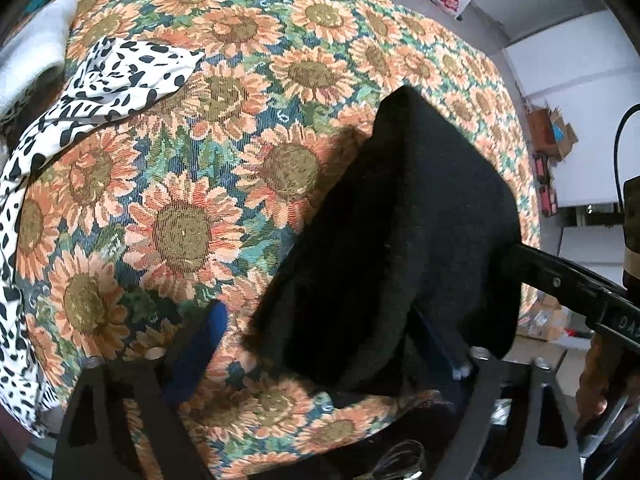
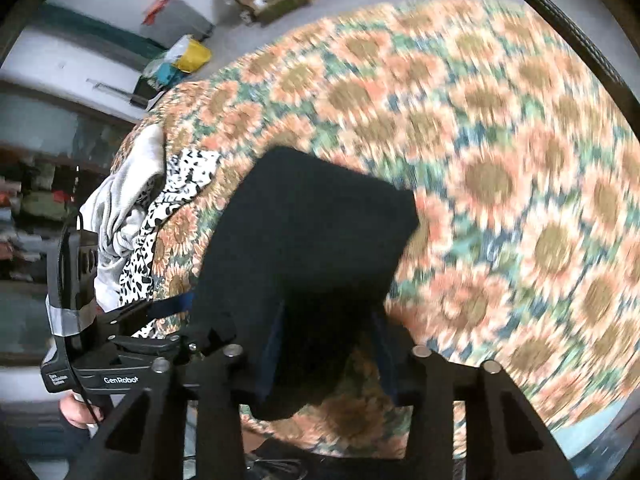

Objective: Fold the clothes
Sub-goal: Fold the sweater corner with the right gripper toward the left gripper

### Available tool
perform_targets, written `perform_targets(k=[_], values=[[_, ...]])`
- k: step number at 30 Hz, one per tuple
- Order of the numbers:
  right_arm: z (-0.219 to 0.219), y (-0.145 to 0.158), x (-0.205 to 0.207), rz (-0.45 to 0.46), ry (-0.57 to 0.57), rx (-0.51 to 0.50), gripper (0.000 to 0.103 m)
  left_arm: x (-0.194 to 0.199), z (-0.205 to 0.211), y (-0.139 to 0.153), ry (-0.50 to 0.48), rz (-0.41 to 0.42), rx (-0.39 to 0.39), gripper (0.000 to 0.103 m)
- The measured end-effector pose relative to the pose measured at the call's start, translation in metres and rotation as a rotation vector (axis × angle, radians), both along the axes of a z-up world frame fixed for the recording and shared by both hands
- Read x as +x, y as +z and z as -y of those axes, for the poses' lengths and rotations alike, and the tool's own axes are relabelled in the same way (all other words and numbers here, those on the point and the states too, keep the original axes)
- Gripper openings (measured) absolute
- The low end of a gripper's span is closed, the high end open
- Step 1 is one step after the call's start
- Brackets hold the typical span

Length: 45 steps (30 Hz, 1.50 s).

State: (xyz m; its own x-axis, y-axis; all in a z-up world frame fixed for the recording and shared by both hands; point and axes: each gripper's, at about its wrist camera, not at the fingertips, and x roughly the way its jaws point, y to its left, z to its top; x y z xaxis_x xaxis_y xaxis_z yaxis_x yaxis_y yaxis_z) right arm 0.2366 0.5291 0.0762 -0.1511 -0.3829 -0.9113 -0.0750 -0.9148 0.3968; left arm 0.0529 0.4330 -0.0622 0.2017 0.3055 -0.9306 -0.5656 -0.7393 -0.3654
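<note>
On your far left, a white garment (image 1: 36,48) lies at the table edge with a black-and-white spotted garment (image 1: 120,76) draped beside and partly over it, trailing down the left side of the sunflower-patterned tablecloth (image 1: 224,128).

Moving right in your left wrist view, your left gripper (image 1: 332,344) stands spread: its left blue finger (image 1: 200,352) rests free over bare tablecloth, clear of any fabric, while the right finger is buried under the black garment (image 1: 400,232). You cannot tell from here whether that finger presses on anything. The black garment hangs folded and raised above the cloth, spilling across the right half of your left gripper's span, its fold peak pointing away from you. Further right, your other tool's black finger enters from the side and meets the garment's right edge.

In your right wrist view, your right gripper (image 2: 328,344) has both blue fingers (image 2: 272,344) around the black garment's lower edge, clenched on it. The garment rises straight ahead of the fingers, above the blurred tablecloth. To its left sit the spotted garment and the white one, with your left tool just beside the black fabric's left corner.
</note>
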Motion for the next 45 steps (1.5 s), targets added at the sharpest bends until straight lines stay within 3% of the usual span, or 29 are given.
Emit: perform_targets(k=[4,8,17,22,25,29,31,33,36,42,45], values=[[0.018,-0.004,0.0,-0.003,0.087,0.003,0.03,-0.008,0.012,0.014,0.09,0.065,0.06,0.054],[0.023,-0.014,0.006,0.017,0.121,-0.04,0.024,-0.011,0.017,0.021,0.107,0.141,0.057,0.018],[0.026,0.029,0.018,-0.114,0.175,-0.047,0.023,0.008,0.008,0.059,0.03,0.062,0.014,0.014],[0.022,0.041,0.028,-0.168,0.184,-0.124,0.023,0.008,0.007,0.031,0.022,0.074,-0.071,0.01],[0.019,0.053,0.031,-0.214,0.184,-0.163,0.023,0.005,0.01,0.016,0.04,0.106,-0.076,0.01],[0.056,0.044,0.037,-0.165,0.368,-0.05,0.023,0.005,0.005,0.004,0.041,0.091,-0.121,0.01],[0.063,0.014,0.032,-0.065,0.369,0.038,0.02,0.003,0.006,-0.004,0.055,0.101,-0.14,0.01],[0.063,-0.017,0.028,0.026,0.339,0.042,0.018,0.002,0.007,-0.015,0.065,0.112,-0.165,0.01],[0.077,-0.036,0.027,0.045,0.38,0.067,0.018,0.004,0.005,-0.026,0.114,0.112,-0.208,0.01],[0.079,-0.053,0.02,0.077,0.36,0.065,0.015,-0.004,0.014,-0.038,0.168,0.162,-0.167,0.01],[0.082,-0.049,0.023,0.056,0.381,0.085,0.018,0.001,0.011,-0.031,0.141,0.113,-0.183,0.011]])
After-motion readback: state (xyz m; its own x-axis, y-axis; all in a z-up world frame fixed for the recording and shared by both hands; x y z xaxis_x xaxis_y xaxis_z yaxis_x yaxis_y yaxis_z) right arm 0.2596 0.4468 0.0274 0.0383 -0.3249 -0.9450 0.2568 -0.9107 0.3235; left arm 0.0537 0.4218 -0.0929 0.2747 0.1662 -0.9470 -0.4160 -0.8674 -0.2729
